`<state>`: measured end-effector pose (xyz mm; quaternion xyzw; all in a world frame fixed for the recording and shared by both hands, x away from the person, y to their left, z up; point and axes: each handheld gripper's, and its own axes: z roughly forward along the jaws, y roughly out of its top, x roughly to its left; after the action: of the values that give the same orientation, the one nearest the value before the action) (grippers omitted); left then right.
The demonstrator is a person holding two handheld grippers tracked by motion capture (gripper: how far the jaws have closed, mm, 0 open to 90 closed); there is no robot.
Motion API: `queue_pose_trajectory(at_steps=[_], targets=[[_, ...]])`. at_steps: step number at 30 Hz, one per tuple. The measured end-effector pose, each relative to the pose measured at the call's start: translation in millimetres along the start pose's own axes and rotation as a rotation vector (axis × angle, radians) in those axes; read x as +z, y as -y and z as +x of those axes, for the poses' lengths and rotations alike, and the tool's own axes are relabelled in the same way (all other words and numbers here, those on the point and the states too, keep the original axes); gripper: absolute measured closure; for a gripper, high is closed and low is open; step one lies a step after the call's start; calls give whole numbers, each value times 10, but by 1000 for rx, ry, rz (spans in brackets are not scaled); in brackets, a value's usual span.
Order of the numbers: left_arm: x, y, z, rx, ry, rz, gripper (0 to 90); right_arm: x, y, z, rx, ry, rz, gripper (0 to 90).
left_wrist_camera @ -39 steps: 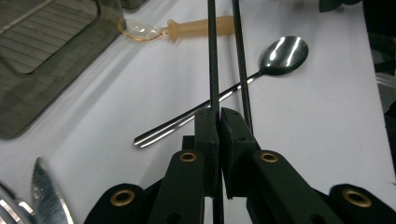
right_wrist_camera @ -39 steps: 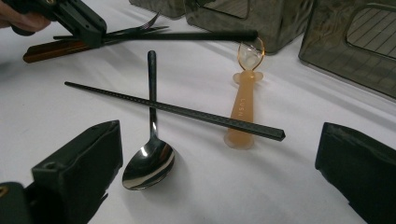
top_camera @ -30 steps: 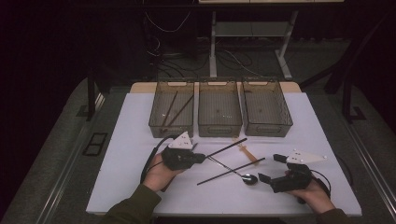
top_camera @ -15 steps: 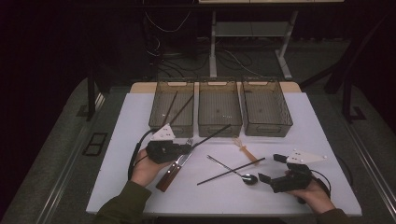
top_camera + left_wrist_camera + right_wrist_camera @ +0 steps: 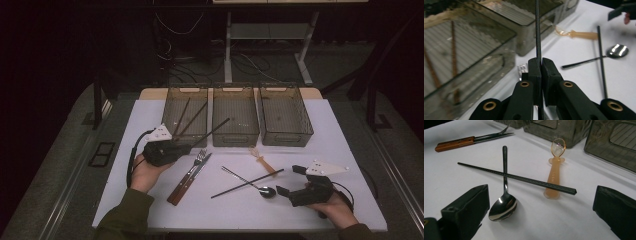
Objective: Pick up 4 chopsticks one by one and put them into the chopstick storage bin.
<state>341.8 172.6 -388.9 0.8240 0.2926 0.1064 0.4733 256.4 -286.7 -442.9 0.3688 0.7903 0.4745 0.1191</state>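
Left gripper (image 5: 186,147): we are clamping a black chopstick (image 5: 212,131), its tip reaching over the left bin (image 5: 186,113).
Left gripper view: pads (image 5: 534,72) pinching the stick.
Right gripper (image 5: 291,181): we are holding it wide, nothing between.
Right gripper view: spoon (image 5: 503,202) under a second chopstick (image 5: 516,177), both well right of that bin.

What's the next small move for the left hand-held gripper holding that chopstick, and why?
Probably carry it on over the left bin and let go. The left hand-held gripper is shut on a black chopstick whose tip reaches toward the bins, and that bin already holds two chopsticks.
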Motion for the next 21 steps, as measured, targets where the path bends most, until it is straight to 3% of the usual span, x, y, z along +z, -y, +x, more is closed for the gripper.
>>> queue_pose_trajectory(at_steps=[10, 21], targets=[[-73, -77, 249, -56, -76, -32, 855, 2, -2, 11, -3, -7, -6, 9], [-19, -264, 542, -145, -145, -34, 855, 13, 0, 12, 1, -5, -3, 9]])
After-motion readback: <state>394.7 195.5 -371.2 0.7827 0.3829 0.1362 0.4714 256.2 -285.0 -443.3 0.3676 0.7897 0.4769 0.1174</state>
